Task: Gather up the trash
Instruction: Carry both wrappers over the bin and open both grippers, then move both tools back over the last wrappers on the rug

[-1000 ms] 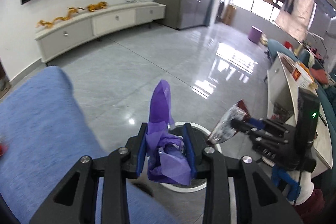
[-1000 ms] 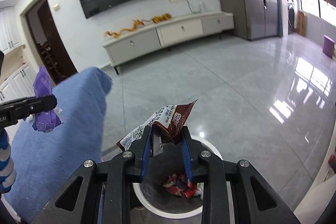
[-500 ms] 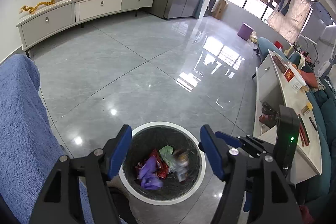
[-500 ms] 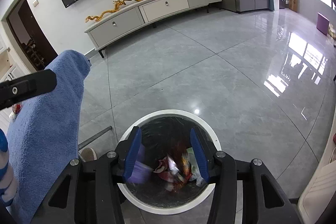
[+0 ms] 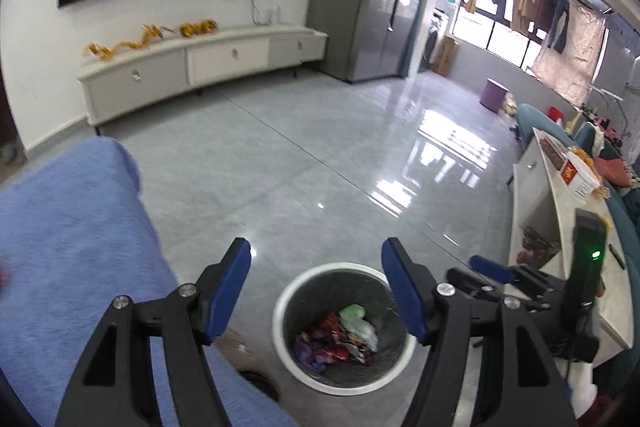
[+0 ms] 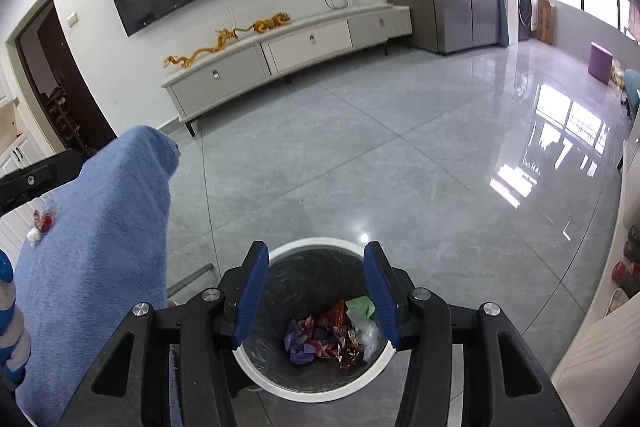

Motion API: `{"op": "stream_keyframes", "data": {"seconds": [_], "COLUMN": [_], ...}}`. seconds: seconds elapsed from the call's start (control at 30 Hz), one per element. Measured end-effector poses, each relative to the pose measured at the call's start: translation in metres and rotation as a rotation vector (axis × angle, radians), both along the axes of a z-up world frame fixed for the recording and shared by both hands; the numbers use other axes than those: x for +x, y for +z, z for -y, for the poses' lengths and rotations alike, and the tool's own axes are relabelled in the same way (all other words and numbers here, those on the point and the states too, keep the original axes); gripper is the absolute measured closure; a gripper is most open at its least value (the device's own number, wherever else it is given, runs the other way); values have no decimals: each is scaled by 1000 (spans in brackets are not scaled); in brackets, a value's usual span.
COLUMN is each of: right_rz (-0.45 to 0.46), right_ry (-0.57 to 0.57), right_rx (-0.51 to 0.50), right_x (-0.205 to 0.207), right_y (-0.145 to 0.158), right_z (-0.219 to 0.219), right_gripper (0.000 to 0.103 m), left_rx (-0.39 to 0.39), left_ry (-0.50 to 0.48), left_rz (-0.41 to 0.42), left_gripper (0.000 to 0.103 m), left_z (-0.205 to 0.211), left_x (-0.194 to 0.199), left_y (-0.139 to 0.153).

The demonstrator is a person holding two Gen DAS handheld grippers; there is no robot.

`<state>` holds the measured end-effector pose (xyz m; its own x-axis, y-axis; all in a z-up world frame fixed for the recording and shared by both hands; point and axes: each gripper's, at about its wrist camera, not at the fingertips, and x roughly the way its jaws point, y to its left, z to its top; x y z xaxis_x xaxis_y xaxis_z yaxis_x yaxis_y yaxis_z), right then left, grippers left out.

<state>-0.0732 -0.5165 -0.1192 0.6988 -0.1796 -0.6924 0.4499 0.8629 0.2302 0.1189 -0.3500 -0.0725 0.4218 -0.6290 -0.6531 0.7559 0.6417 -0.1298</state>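
Both claws — left gripper [image 5: 316, 291], right gripper [image 6: 312, 291] — released, empty, above trash bin [image 6: 264, 381] of seemingly crumpled wrappers [image 6: 320, 341].

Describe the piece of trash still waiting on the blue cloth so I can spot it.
Find the blue cloth left of the trash bin. Near the cloth's left edge lies a small crumpled red and white wrapper, the only litter outside the bin.
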Motion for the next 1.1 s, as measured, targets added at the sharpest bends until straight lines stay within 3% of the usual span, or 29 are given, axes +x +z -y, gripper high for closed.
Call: {"op": "stream_keyframes", "data": {"seconds": [0.3, 0.4, 0.67, 1.1], "right_rz": [64, 82, 119, 125], "right_ry": [42, 62, 119, 273], "right_rx": [-71, -95, -134, -192], "right_x": [-1, 2, 14, 71], "right_y": [47, 61, 92, 120], "right_z": [-29, -43, -83, -175], "right_gripper": [56, 53, 48, 46], "left_rx": [-45, -66, -138, -243], "left_ry": [99, 125, 203, 368], "left_rz": [70, 84, 117, 118], "left_gripper": [36, 27, 24, 24], "left_z": [-55, -73, -136, -253], "left_x": [-8, -9, -6, 17], "left_y": [31, 39, 60, 67]}}
